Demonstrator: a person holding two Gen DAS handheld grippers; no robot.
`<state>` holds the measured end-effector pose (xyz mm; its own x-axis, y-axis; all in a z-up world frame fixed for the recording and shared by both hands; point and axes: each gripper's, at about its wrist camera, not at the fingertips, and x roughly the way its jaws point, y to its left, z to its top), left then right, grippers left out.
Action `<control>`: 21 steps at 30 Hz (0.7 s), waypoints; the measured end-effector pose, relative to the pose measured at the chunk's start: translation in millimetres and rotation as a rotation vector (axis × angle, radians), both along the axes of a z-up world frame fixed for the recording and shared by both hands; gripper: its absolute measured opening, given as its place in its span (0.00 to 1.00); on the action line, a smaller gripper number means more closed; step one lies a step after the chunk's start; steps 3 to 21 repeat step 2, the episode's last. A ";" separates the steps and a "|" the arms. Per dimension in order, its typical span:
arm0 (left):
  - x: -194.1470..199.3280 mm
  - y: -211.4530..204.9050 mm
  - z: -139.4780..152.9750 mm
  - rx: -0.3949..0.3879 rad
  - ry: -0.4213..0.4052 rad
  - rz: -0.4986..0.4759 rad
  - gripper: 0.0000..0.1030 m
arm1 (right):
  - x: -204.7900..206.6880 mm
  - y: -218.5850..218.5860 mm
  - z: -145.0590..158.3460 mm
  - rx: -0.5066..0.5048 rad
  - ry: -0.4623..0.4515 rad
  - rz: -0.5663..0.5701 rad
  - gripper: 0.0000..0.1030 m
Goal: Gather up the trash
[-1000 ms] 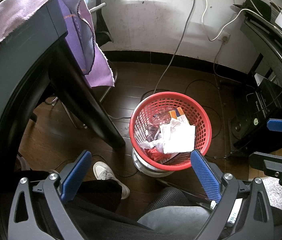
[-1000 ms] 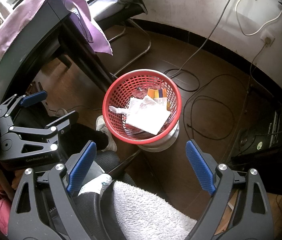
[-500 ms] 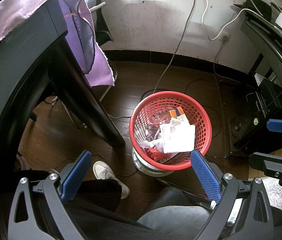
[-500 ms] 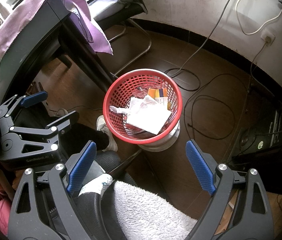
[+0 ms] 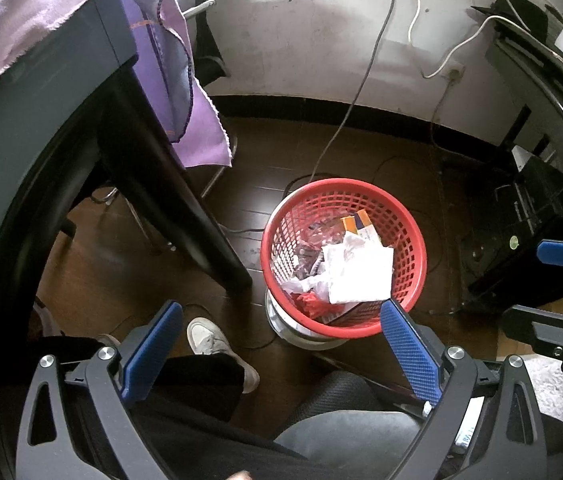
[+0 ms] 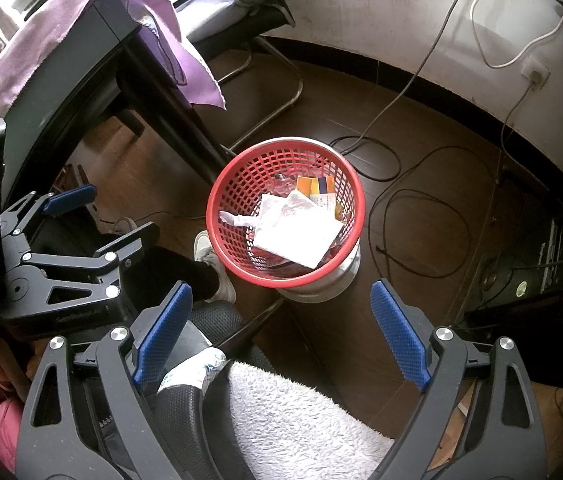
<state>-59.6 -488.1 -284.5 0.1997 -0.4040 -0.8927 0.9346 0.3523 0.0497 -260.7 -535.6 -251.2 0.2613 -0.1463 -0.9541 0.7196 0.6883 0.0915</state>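
Two claws hang over a dark wooden floor (image 6: 421, 152), and we see both spread wide with nothing between their blue pads. Largest around us is the dark table (image 5: 61, 120) under a purple cloth (image 5: 177, 92), its leg standing just left of the red basket (image 5: 409, 292). That basket sits on a pale round base, ahead of and below the left claw (image 5: 281, 344); from the right claw (image 6: 281, 328) it lies ahead too, roughly centred between the fingers and well apart from them. Inside we make out a white crumpled paper (image 6: 297, 228) on top and an orange box (image 6: 315, 186) behind it. The trash beneath is covered and hard to tell apart. A white shoe (image 5: 209, 336) is partly hidden.
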 end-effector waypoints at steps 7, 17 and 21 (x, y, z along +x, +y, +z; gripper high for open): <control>1.7 -0.7 0.0 0.000 0.001 -0.002 0.94 | -0.9 -1.8 0.2 0.000 0.000 0.000 0.85; 1.7 -0.7 0.0 0.000 0.001 -0.002 0.94 | -0.9 -1.8 0.2 0.000 0.000 0.000 0.85; 1.7 -0.7 0.0 0.000 0.001 -0.002 0.94 | -0.9 -1.8 0.2 0.000 0.000 0.000 0.85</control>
